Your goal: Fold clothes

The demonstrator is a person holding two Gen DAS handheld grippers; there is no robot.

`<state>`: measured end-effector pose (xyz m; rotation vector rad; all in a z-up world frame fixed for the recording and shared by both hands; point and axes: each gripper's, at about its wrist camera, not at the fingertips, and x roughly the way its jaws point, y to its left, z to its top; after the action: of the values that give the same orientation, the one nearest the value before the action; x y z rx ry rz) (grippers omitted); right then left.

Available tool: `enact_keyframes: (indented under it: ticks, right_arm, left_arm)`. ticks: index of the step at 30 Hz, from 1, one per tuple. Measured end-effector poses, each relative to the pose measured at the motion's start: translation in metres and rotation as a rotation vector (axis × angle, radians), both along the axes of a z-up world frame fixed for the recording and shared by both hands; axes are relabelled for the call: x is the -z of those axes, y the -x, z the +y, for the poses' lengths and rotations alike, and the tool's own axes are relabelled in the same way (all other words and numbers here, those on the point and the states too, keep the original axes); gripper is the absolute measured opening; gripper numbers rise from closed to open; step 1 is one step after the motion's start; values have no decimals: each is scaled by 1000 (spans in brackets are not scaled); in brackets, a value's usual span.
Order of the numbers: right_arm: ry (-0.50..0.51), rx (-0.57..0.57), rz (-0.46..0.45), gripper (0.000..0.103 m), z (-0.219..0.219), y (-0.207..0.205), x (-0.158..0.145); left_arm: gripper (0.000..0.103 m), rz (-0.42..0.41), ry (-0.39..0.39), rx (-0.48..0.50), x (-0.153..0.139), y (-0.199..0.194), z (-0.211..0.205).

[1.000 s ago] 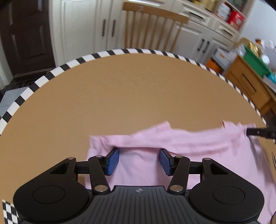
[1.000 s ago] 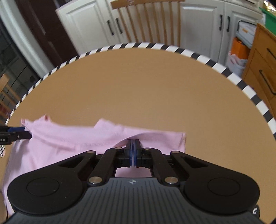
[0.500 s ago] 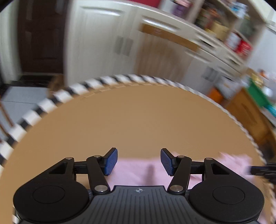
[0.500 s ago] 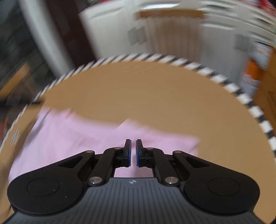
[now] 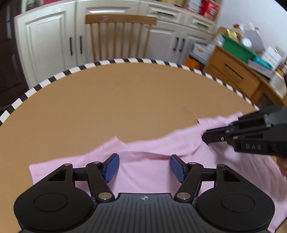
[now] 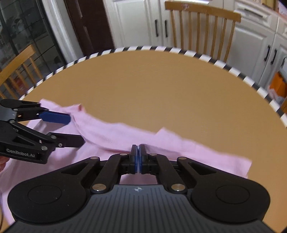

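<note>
Pink shirt (image 5: 152, 172) half-folded on counter (image 5: 125, 100), top edge doubled over toward 12 o'clock. Left gripper (image 5: 144, 167) jaws wide, just opening, empty; right gripper (image 6: 138, 157) jaws pinched shut on the fold. More folds remain.

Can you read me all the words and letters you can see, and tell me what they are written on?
"DAS" on the side of the right gripper, in the left camera's view.
"GenRobot.AI" on the side of the left gripper, in the right camera's view.
The red tins on the shelf carry print, too blurred to read.
The pink shirt shows no writing.
</note>
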<state>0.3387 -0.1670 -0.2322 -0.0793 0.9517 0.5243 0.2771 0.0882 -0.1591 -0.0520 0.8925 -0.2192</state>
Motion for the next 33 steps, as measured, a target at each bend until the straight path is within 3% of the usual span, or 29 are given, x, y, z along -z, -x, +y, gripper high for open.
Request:
enact_keyframes:
  ticks: [7, 10, 12, 14, 19, 25, 28, 33]
  right_arm:
    - [-1, 52, -47, 6, -5, -3, -5]
    - [-46, -46, -43, 6, 0, 15, -20]
    - [-32, -141, -18, 5, 12, 26, -22]
    - [3, -159, -1, 5, 23, 27, -14]
    - [-47, -45, 44, 0, 21, 2, 3]
    - [-147, 17, 90, 0, 1, -5, 7]
    - [-304, 137, 177, 1, -19, -15, 15]
    - [-312, 198, 142, 8, -33, -23, 15]
  left_arm:
    - [65, -59, -92, 0, 2, -4, -6]
    - [65, -67, -106, -2, 3, -2, -8]
    - [65, -67, -95, -5, 3, -3, -8]
    - [65, -66, -95, -6, 4, -6, -10]
    - [65, -37, -75, -35, 2, -11, -11]
    - [67, 5, -4, -83, -22, -3, -7]
    - [71, 4, 41, -55, -36, 10, -13]
    - [74, 24, 21, -1, -22, 11, -31]
